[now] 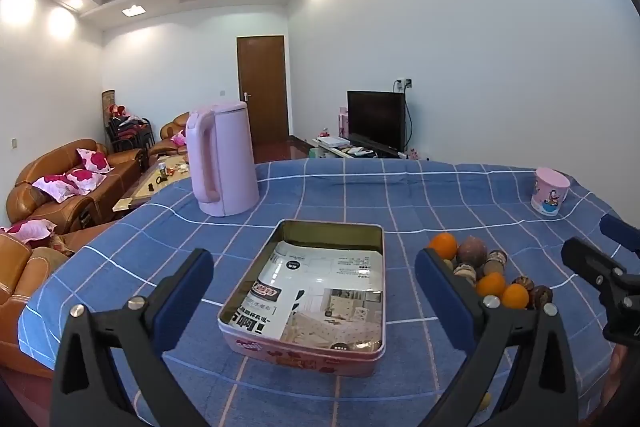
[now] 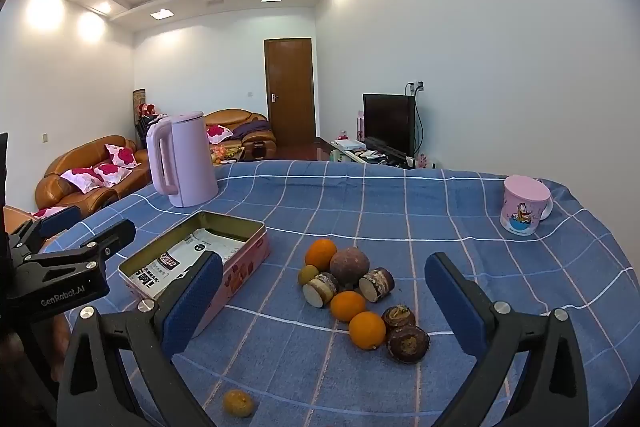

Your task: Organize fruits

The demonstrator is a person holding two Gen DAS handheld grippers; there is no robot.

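Observation:
A pink rectangular tin (image 1: 362, 353) (image 2: 244, 269), open and lined with printed paper, sits on the blue checked tablecloth. My left gripper (image 1: 314, 285) is open above the tin's near end, empty. To the tin's right lies a heap of fruit: oranges (image 2: 367, 329) (image 1: 443, 245), a round brown fruit (image 2: 349, 265), cut dark pieces (image 2: 376, 283) and dark bulbs (image 2: 408, 343). My right gripper (image 2: 323, 291) is open and empty, just above and in front of the heap. A small yellow fruit (image 2: 238, 403) lies apart near the front edge.
A pink kettle (image 1: 222, 159) (image 2: 180, 159) stands at the table's far left. A pink cartoon cup (image 1: 550, 191) (image 2: 524, 205) stands at the far right. The left gripper's body (image 2: 60, 267) shows left of the tin. Sofas and a TV stand beyond the table.

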